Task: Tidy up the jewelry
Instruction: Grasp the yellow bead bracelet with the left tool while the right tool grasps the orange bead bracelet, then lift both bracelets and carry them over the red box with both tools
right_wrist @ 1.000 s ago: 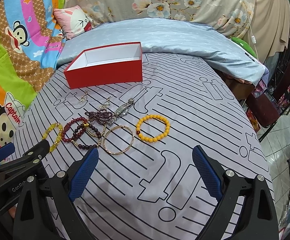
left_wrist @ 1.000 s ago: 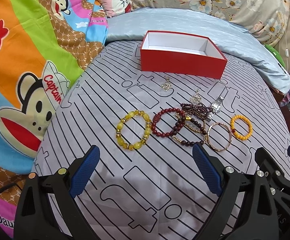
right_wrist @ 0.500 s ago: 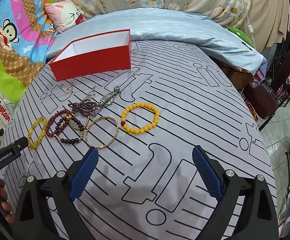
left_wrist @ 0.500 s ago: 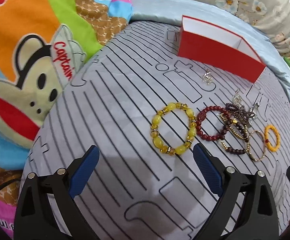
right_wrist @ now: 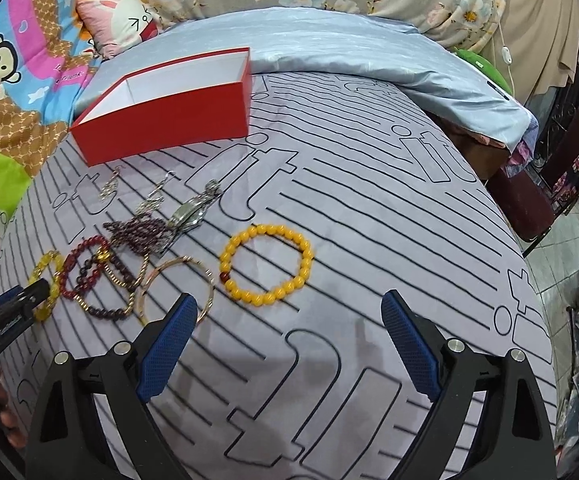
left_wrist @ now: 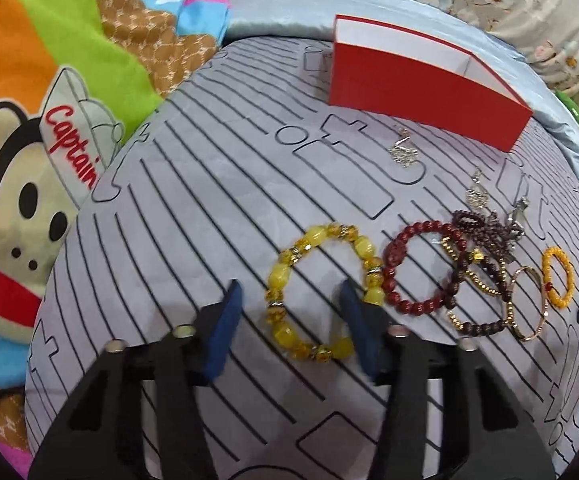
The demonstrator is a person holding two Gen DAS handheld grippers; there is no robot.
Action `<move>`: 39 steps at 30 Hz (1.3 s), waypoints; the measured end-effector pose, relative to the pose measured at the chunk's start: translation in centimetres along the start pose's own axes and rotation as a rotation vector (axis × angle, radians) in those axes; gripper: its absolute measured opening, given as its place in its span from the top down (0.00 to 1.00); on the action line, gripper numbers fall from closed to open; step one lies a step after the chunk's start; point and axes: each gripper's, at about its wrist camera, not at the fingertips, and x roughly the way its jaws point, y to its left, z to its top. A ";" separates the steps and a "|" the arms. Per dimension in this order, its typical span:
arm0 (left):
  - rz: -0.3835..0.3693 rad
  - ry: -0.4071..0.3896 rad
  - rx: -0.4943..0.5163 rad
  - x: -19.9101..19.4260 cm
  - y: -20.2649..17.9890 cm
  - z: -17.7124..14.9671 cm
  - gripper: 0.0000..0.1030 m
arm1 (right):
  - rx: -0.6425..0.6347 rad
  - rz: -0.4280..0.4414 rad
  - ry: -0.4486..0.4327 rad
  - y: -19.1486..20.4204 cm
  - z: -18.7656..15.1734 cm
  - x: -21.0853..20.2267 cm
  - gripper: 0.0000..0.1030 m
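Several bracelets lie in a row on the striped grey sheet. My left gripper [left_wrist: 289, 324] is open but partly narrowed, low over the chunky yellow bead bracelet [left_wrist: 323, 292], with its near side between the fingers. To the right lie a red bead bracelet [left_wrist: 417, 268], a dark bead bracelet [left_wrist: 477, 300], a gold bangle [left_wrist: 529, 304] and an orange bead bracelet [left_wrist: 557, 282]. My right gripper [right_wrist: 289, 340] is wide open and empty, just in front of the orange bracelet [right_wrist: 267, 264] and the bangle [right_wrist: 177, 288]. An open red box [right_wrist: 161, 108] stands at the back.
Two silver earrings [right_wrist: 109, 186] [right_wrist: 151, 200], a watch [right_wrist: 195, 210] and a dark beaded tangle [right_wrist: 137, 232] lie between the bracelets and the box [left_wrist: 425, 92]. A light blue quilt [right_wrist: 349, 56] runs along the back. The bed drops off at the right.
My left gripper has moved forward and down onto the yellow bracelet and its fingers have narrowed. My right gripper has edged closer to the orange bracelet.
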 end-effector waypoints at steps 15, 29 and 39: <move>-0.107 0.024 -0.009 0.2 -0.2 0.9 0.91 | 0.007 0.027 0.041 -0.8 2.3 4.9 0.70; -0.174 -0.038 0.001 -4.2 -1.1 2.9 0.92 | 0.004 0.124 -0.022 -0.3 3.7 1.3 0.93; -0.238 -0.147 0.062 -8.5 -3.2 7.9 0.92 | -0.016 0.203 -0.113 0.5 8.4 -2.4 0.93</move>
